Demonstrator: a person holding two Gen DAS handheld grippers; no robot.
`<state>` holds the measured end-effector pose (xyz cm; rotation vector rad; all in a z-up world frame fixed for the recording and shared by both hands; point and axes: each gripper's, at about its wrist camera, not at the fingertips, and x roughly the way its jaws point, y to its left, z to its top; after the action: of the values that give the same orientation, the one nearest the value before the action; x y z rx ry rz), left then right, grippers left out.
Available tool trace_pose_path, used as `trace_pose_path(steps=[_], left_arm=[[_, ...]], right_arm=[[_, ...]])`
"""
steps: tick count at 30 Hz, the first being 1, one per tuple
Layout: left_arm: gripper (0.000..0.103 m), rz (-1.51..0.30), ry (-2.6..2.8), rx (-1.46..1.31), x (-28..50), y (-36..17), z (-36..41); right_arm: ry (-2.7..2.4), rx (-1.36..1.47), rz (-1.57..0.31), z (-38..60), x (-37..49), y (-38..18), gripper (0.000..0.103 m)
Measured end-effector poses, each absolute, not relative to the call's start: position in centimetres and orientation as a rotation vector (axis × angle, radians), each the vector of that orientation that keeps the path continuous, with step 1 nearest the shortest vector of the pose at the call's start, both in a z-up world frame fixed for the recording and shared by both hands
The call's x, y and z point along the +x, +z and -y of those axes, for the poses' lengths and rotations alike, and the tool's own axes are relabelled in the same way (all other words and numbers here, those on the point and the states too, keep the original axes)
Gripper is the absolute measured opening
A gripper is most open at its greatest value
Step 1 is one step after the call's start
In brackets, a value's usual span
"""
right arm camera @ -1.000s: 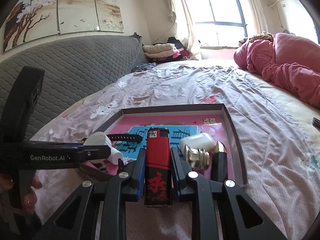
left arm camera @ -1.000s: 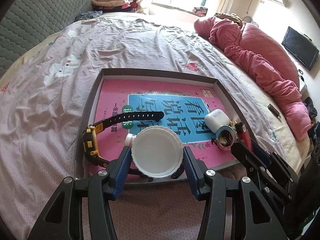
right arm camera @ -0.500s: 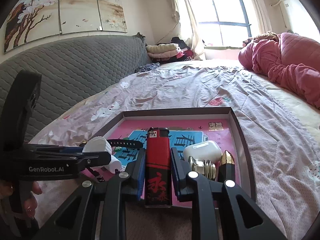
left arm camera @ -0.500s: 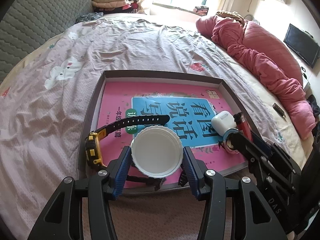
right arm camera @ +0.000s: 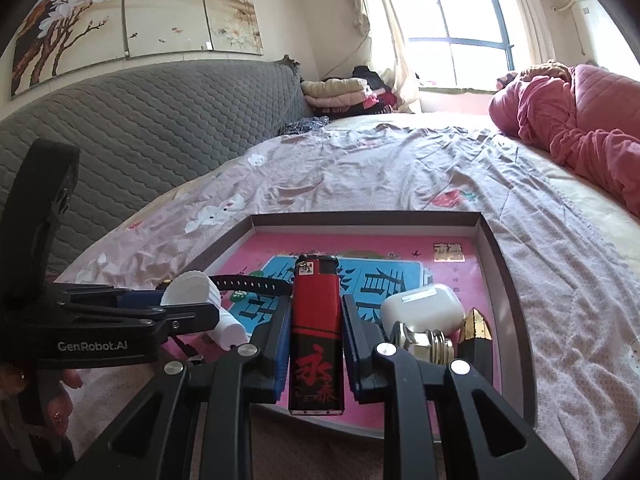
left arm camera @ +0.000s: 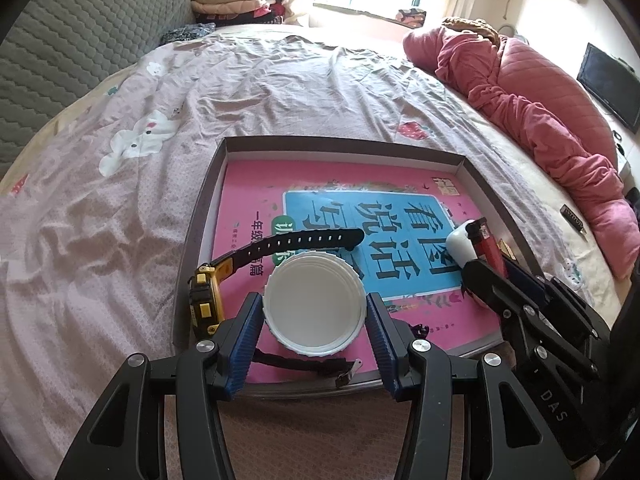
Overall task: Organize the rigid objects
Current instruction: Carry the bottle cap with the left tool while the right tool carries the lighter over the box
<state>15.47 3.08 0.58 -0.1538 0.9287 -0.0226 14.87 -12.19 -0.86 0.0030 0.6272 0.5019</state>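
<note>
In the tray, the watch lies left, the earbud case right.

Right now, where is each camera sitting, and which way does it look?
Left wrist: sits on the left gripper, looks down at the tray; its fingers hold a white bottle.
Right wrist: sits on the right gripper, looks low across the bed toward the window; its fingers hold a red lighter.
Both views share the tray, watch, white case and each other's gripper.
</note>
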Motion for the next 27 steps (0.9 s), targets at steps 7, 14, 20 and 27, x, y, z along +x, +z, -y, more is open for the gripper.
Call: trace_pose_path(steps=[7, 14, 20, 27], left_arm=[[0.053, -0.939, -0.017, -0.153, 15.4, 0.1, -3.1], [0.053, -0.948, -0.027, -0.145, 15.3, 0.0, -2.8], [0.053, -0.958, -0.031, -0.15, 15.4, 0.0, -2.7], [0.053, -0.968, -0.038, -0.159, 15.6, -0.2, -2.3]], right_arm=[[0.528, -0.011, -0.677, 11.7, 15.5, -1.6, 0.024], [0.534, -0.081, -0.72, 10.4, 15.8, -2.2, 0.024], [0.506, -0.103, -0.784, 10.2, 16.7, -3.0, 0.024], [0.495, -0.103, -0.822, 10.2, 17.1, -3.6, 0.024]])
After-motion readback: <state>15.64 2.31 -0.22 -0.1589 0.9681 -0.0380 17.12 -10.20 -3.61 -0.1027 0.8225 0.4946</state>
